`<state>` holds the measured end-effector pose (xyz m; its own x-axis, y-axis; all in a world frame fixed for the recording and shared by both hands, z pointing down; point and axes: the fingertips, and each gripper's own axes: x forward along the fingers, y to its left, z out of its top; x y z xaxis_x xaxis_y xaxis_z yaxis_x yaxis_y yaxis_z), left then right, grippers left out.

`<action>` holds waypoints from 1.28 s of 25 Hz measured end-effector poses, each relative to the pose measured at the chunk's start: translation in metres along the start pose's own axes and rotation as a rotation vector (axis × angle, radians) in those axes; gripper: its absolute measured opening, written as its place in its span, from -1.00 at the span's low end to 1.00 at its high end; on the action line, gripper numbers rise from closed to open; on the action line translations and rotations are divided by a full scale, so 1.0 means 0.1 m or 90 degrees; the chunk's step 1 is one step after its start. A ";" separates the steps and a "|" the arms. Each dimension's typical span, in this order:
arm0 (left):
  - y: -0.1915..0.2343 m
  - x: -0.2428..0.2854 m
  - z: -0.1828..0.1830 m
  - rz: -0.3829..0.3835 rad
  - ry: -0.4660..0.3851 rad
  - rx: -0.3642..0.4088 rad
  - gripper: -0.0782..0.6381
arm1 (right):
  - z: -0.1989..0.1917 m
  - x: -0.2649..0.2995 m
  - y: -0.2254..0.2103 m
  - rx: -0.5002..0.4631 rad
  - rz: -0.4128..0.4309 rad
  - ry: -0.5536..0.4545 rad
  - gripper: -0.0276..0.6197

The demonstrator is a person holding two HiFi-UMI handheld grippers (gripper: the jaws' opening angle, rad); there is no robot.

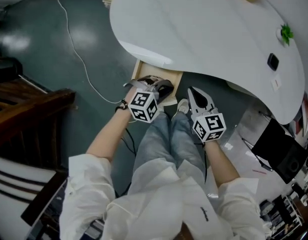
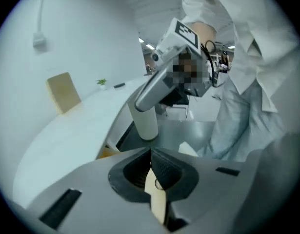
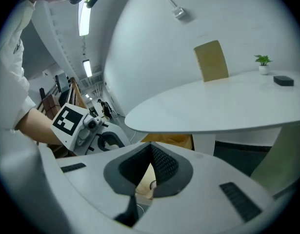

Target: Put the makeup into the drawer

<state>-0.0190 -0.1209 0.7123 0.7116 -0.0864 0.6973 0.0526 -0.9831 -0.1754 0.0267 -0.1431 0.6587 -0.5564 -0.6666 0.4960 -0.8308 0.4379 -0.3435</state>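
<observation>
The wooden drawer (image 1: 173, 82) stands pulled out from under the white table (image 1: 209, 29). No makeup shows in any view. My left gripper (image 1: 161, 87) hovers over the drawer's left part with its jaws shut, nothing clamped between them; pale wood shows behind the pads (image 2: 165, 169). My right gripper (image 1: 192, 91) hangs just right of the drawer, beside the left one, jaws also shut and empty. From the left gripper view the right gripper (image 2: 140, 102) crosses the upper middle. In the right gripper view the left gripper (image 3: 110, 141) sits low at the left.
On the table stand a tan box (image 3: 211, 61), a small green plant (image 3: 263, 62) and a black block (image 3: 284, 81). A white table post (image 2: 146, 123) rises near the drawer. A cable (image 1: 78, 54) trails over the grey floor. The person's jeans-clad legs (image 1: 166, 139) are below the grippers.
</observation>
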 end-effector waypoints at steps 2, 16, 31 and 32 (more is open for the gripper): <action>0.06 -0.27 0.25 0.047 -0.041 -0.057 -0.71 | 0.20 -0.17 0.04 -0.006 -0.003 -0.021 -0.86; 0.83 -2.50 2.10 0.495 -0.402 -0.294 -0.71 | 1.70 -1.76 0.29 -0.064 -0.075 -0.228 -0.86; 0.86 -3.86 2.89 0.624 -0.507 -0.266 -0.71 | 2.42 -3.22 -0.08 -0.077 -0.196 -0.411 -0.86; 0.86 -3.90 2.88 0.633 -0.505 -0.264 -0.71 | 2.45 -3.27 -0.09 -0.080 -0.200 -0.417 -0.86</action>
<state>-0.0896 -0.1250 0.2252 0.5431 -0.8111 -0.2173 -0.8359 -0.5467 -0.0486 0.2194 -0.0769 0.3044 -0.2038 -0.9784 -0.0357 -0.9666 0.2069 -0.1510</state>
